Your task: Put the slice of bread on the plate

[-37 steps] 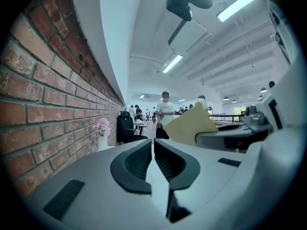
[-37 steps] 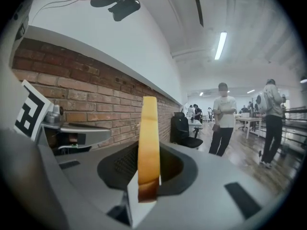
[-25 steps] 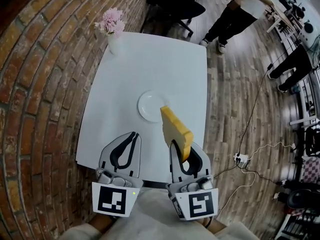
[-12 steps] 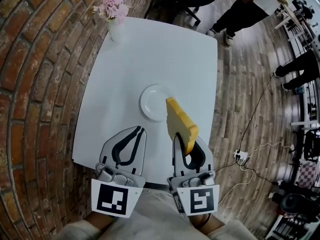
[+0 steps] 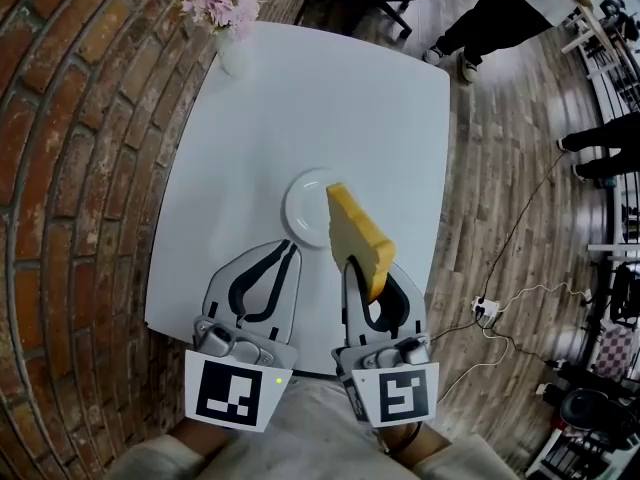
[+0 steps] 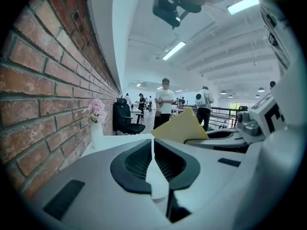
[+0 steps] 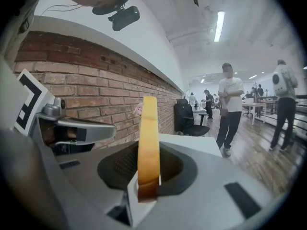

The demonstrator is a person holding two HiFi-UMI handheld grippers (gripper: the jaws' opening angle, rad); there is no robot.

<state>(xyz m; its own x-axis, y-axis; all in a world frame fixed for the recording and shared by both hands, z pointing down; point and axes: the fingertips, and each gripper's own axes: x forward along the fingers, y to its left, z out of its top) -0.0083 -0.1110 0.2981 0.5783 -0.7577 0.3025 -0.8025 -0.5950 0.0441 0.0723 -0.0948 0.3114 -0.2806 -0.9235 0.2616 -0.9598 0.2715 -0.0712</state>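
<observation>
A yellow slice of bread (image 5: 356,236) stands on edge, crust up, with my right gripper (image 5: 366,273) shut on its lower end. In the right gripper view the bread (image 7: 147,138) rises upright between the two jaws. Its far corner hangs over the right rim of the round white plate (image 5: 305,208), which lies near the middle of the white table (image 5: 330,98). My left gripper (image 5: 288,252) is shut with nothing in it, just short of the plate's near left rim. In the left gripper view its jaws (image 6: 152,147) meet along a thin line, and the bread (image 6: 180,127) shows at the right.
A white vase of pink flowers (image 5: 228,13) stands at the table's far left corner, next to the brick wall (image 5: 70,168). A black office chair (image 7: 189,116) stands beyond the table. People stand on the wooden floor at the far right (image 5: 500,13). A power strip with cables (image 5: 483,315) lies right of the table.
Both grippers have moved forward over the table toward the plate and a little lower. The bread's far corner now reaches further over the plate's right rim.
</observation>
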